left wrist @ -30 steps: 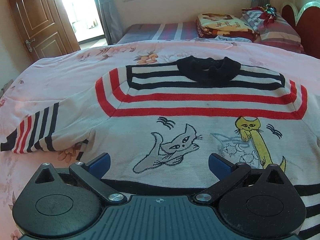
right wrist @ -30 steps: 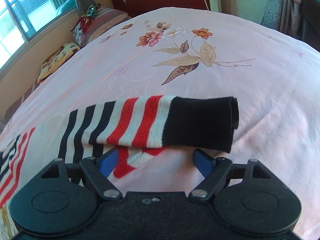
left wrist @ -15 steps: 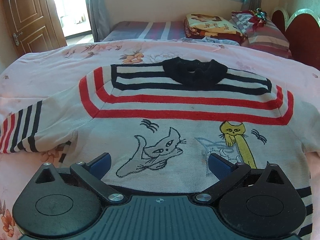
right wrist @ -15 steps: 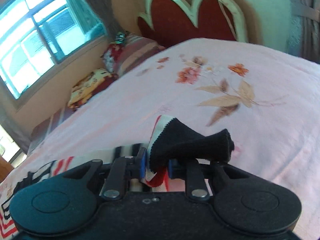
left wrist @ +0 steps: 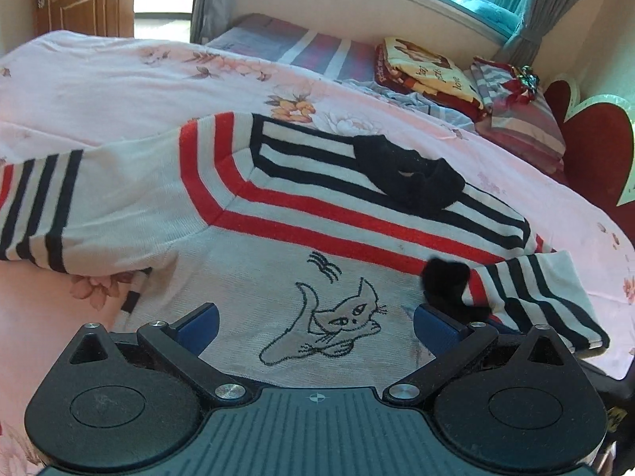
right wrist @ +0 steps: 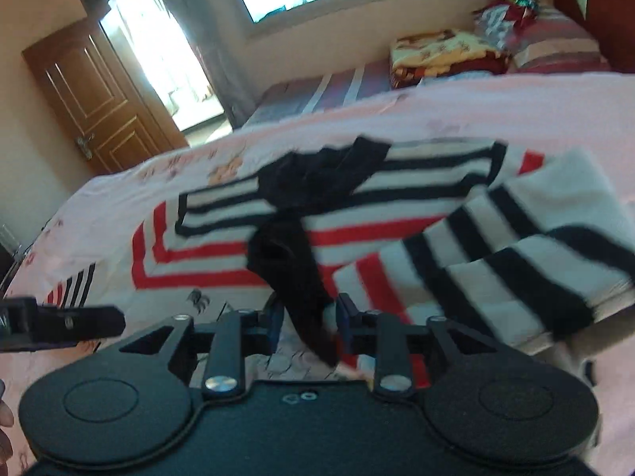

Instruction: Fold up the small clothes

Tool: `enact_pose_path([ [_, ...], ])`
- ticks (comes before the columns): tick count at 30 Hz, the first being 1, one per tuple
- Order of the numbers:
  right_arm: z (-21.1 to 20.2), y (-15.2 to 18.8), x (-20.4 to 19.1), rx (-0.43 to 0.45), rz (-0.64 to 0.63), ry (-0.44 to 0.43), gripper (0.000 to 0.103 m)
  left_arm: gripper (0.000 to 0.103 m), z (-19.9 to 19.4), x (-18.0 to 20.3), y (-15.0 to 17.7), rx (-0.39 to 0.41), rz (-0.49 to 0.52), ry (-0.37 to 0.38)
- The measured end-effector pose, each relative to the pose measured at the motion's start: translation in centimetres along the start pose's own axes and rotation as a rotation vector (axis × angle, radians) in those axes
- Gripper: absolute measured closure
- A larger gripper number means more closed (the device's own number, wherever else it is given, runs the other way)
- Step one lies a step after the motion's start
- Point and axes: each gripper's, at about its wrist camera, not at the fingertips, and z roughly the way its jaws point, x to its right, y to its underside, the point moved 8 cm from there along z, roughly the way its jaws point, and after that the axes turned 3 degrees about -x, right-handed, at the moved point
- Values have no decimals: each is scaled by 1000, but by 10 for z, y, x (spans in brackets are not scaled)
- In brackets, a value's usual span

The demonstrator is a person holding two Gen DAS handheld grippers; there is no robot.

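A small white sweater (left wrist: pixel 278 261) with red and black stripes, a black collar (left wrist: pixel 408 174) and a cat drawing lies flat on the pink floral bed sheet (left wrist: pixel 99 79). My left gripper (left wrist: pixel 315 323) is open and empty, low over the sweater's hem. My right gripper (right wrist: pixel 309 317) is shut on the black cuff (right wrist: pixel 293 269) of the right sleeve (right wrist: pixel 516 246) and holds it folded over the sweater's chest. That cuff (left wrist: pixel 446 281) and sleeve (left wrist: pixel 535 297) also show in the left wrist view. The left sleeve (left wrist: pixel 47 206) lies stretched out to the left.
Folded blankets and striped pillows (left wrist: pixel 428 71) sit at the far side near the red headboard (left wrist: pixel 587 146). A wooden door (right wrist: pixel 99 95) and window stand beyond the bed. The left gripper's body (right wrist: pixel 59 325) shows at the left of the right wrist view.
My right gripper closed on the sleeve cuff, lifted it and carried it leftward over the sweater's body. My left gripper shifted right and tilted, staying open.
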Motion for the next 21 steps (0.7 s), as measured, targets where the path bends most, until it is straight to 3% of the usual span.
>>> enact_pose_path([
  [2,-12,6,-10,17,-14,-1,32,0,12,4,3,-36,-1,52],
  [4,-36,6,-12,72,-24,15,33,0,24,12,6,-67,-3,122],
  [8,-84,12,15,139,-62,171,30,0,42,35,16,-133,-51,288],
  [13,-108,33,67,138,-8,333,29,1,65,64,23,-173,-45,368],
  [17,-104,46,97,117,53,406,29,1,72,80,27,-162,-7,363],
  [19,-100,47,105,118,73,419,30,27,70,87,28,-142,4,395],
  [20,-99,48,107,120,79,416,30,49,73,89,30,-161,5,406],
  [21,-98,48,108,119,83,417,30,53,75,90,30,-172,-3,413],
])
